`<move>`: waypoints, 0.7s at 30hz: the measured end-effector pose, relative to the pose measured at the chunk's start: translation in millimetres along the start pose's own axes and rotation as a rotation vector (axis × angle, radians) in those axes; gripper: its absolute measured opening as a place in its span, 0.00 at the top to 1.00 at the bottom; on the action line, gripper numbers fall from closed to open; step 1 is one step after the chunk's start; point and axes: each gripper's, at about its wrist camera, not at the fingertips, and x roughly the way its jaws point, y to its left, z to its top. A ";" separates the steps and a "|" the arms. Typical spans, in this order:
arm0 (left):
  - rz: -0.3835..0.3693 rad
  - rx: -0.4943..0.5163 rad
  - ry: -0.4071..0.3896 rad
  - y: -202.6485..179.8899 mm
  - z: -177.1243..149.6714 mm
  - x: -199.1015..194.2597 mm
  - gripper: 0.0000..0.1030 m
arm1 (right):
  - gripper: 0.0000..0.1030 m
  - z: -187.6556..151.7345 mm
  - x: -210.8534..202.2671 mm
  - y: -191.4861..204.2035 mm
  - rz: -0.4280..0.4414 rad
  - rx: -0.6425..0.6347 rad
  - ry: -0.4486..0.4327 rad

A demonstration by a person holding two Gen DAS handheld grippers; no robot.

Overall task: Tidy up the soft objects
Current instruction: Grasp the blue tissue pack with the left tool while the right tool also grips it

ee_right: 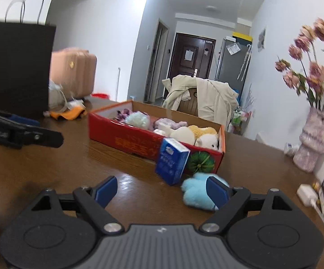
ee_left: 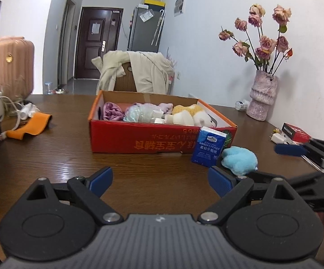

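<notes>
Right gripper open; tissue pack upright against box.

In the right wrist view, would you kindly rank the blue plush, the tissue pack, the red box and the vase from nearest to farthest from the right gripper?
1. Blue plush, at the right gripper's right finger.
2. Tissue pack, just behind it.
3. Red box, centre.
4. Vase, far right by the wall.

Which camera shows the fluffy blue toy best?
The left wrist view: the blue toy lies sharp and uncovered beside the tissue pack. In the right wrist view it is blurred and partly hidden behind a finger.
</notes>
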 end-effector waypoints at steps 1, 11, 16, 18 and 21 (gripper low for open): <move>0.001 -0.003 0.007 -0.7 1.8 7.3 0.09 | 0.19 2.9 9.1 -1.8 -0.001 -0.003 0.001; -0.022 -0.048 0.073 1.2 13.3 78.9 0.09 | 0.48 28.0 105.4 -38.3 0.025 0.074 0.047; -0.051 -0.078 0.112 5.2 11.0 99.9 0.09 | 0.79 22.1 114.6 -62.7 0.229 0.347 0.076; -0.072 -0.091 0.121 4.5 10.8 104.2 0.10 | 0.79 14.1 114.9 -74.5 0.295 0.519 0.101; -0.097 -0.099 0.153 0.2 9.6 114.4 0.14 | 0.78 -0.1 112.8 -82.2 0.301 0.679 0.131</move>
